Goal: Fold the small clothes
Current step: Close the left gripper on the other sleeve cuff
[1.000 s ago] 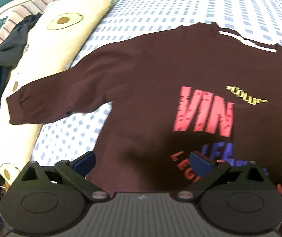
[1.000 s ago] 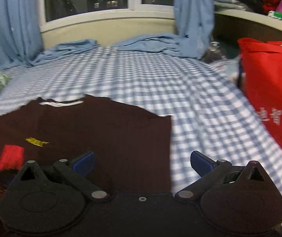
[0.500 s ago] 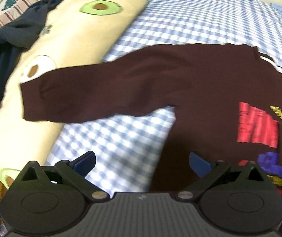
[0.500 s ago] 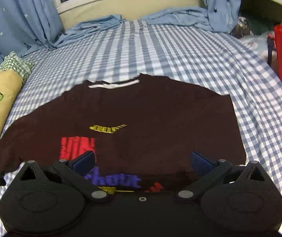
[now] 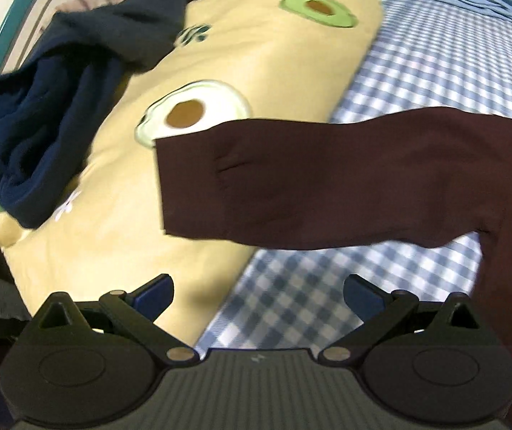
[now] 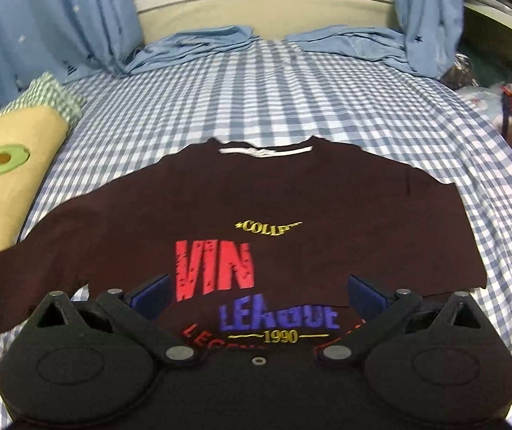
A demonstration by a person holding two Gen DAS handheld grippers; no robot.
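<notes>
My left tongs (image 5: 257,295): wide apart, empty.
My right tongs (image 6: 257,295): wide, empty, above the print.
Sweatshirt (image 6: 292,197): flat on the checked bed (image 6: 327,89); soft, light, limp.
Sleeve (image 5: 292,182): cuff draped over the avocado pillow (image 5: 256,53); I'd pinch there.

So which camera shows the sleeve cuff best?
Left wrist: the sleeve cuff lies in full view on the avocado pillow. The right wrist view shows the sleeve only at its left edge, cuff cut off.
</notes>
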